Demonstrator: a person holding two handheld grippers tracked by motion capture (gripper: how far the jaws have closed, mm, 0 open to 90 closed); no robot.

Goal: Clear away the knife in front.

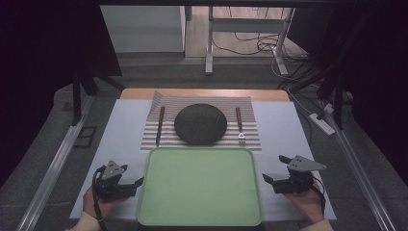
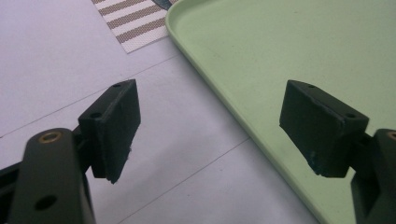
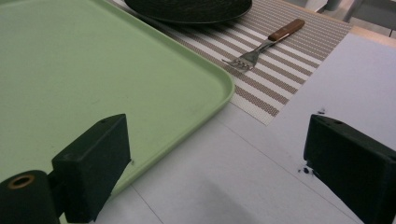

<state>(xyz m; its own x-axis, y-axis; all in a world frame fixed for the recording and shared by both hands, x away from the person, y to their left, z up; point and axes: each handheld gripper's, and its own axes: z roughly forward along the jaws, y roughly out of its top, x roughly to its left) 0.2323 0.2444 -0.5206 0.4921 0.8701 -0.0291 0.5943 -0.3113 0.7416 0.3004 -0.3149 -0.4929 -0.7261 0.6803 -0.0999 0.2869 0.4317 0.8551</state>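
1. The left gripper [image 1: 137, 182] rests on the white table [image 1: 120, 130] at about 8 o'clock in the high view, held by the person's left hand [image 1: 94, 204]. Its jaws stand wide apart with nothing between them.
2. In the left gripper view, one jaw hangs over bare table and the other over the green tray [image 2: 289, 60]; the tray's left rim runs diagonally between them, untouched.
3. The green tray lies at 6 o'clock in the high view, between the two grippers and just beside each. Its inside is bare.
4. Beyond the tray, at 12 o'clock from it, a striped placemat [image 1: 202, 139] carries a knife [image 1: 159, 125] at left, a dark round plate [image 1: 200, 123] in the middle and a fork [image 1: 239, 125] at right.
5. The right gripper [image 1: 265, 178] sits at about 4 o'clock in the high view, in the person's right hand [image 1: 308, 204]. Its jaws are also spread wide and hold nothing.
6. In the right gripper view, the tray's near right corner lies just ahead of the left jaw, at 10 o'clock; the fork lies at 1 o'clock, well apart.
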